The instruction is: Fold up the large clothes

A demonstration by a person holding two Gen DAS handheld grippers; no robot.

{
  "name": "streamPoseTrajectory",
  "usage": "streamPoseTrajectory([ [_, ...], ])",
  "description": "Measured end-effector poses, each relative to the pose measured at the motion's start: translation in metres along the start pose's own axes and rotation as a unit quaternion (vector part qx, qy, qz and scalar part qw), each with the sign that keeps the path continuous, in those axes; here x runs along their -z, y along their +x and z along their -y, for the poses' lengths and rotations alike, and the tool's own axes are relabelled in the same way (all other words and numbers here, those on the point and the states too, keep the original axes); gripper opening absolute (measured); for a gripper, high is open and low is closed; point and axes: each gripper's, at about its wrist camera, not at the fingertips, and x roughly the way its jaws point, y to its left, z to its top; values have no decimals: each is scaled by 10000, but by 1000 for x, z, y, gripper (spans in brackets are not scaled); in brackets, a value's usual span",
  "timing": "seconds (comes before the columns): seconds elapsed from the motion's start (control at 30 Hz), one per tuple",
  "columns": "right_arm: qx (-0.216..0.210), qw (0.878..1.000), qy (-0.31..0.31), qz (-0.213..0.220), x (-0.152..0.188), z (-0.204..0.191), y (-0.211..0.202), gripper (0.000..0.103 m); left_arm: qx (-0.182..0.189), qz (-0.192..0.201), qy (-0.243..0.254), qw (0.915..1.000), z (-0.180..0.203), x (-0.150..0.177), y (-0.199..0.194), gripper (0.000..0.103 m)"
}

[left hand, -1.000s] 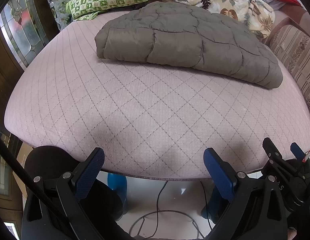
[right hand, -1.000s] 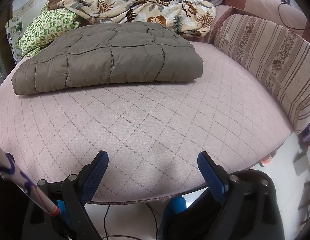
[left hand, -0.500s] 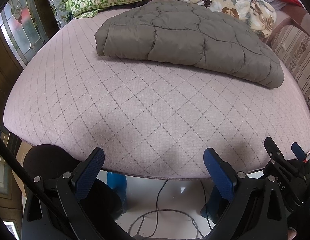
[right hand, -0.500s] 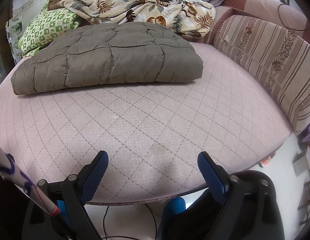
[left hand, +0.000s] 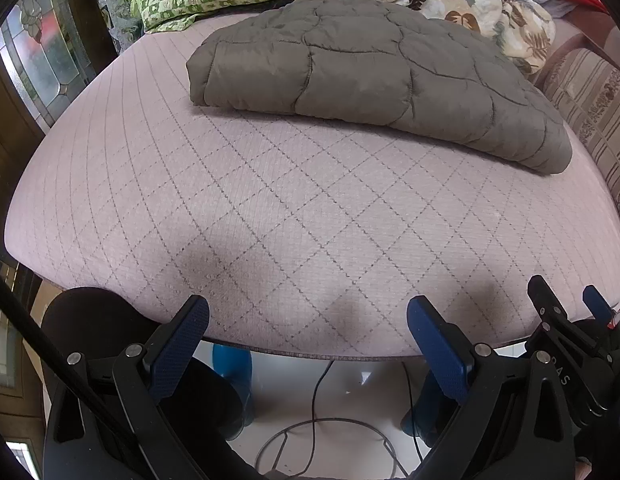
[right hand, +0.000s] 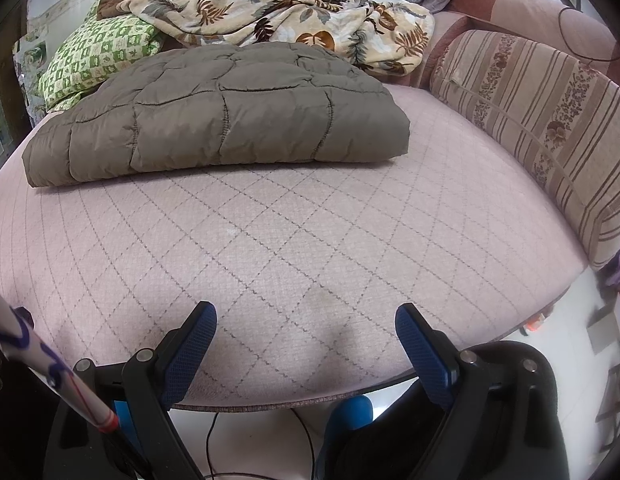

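Right wrist view: quilted jacket (right hand: 222, 120) sits folded at 12 o'clock, looks basically done, left gripper (left hand: 308, 326) and right gripper (right hand: 306, 330) both spread wide, empty.

You face a pink diamond-quilted mattress (right hand: 310, 240) with a striped floral bolster (right hand: 550, 128), leaded-glass window (left hand: 42, 60) and white tiled floor (left hand: 350, 392).

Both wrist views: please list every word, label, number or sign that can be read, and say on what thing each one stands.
"AS": white letters on the black frame of the right tool, at the right edge of the left wrist view; any letters before them are hidden.
White stick with blue and red marks: these look like scribbles, not readable text.
Grey quilted jacket, pink bed cover, green checked pillow: no text to be seen.
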Motion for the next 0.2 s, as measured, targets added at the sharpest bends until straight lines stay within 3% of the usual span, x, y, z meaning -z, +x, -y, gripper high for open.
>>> streamPoseTrajectory([
  [0.2,-12,10000,8,-67,2,-1,4,94,19,-34,60,10000,1,1,3,99],
])
